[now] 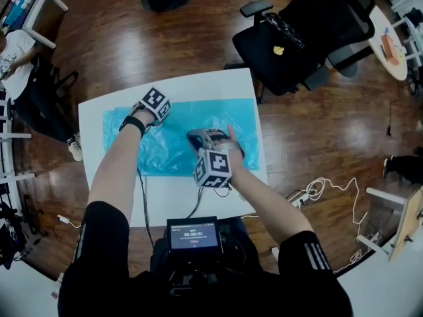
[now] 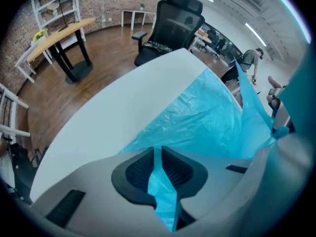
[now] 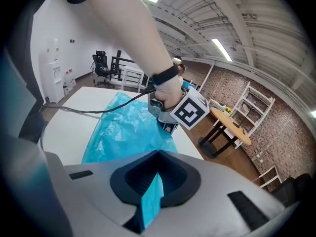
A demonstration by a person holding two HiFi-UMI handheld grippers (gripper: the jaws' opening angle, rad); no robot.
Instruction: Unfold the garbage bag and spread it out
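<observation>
Wood floor (image 1: 119,45), brick wall (image 3: 291,127), office chair (image 1: 297,32) beside white table (image 1: 198,88); blue garbage bag (image 1: 228,121) spread across table; we note left claw (image 2: 159,174) and right claw (image 3: 150,196) each clenched on its film

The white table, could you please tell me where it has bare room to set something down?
Bare: the far strip of table beyond the garbage bag, and the wider near strip, crossed by cables. Crowded: the middle, where left claw and right claw grip the bag.
</observation>
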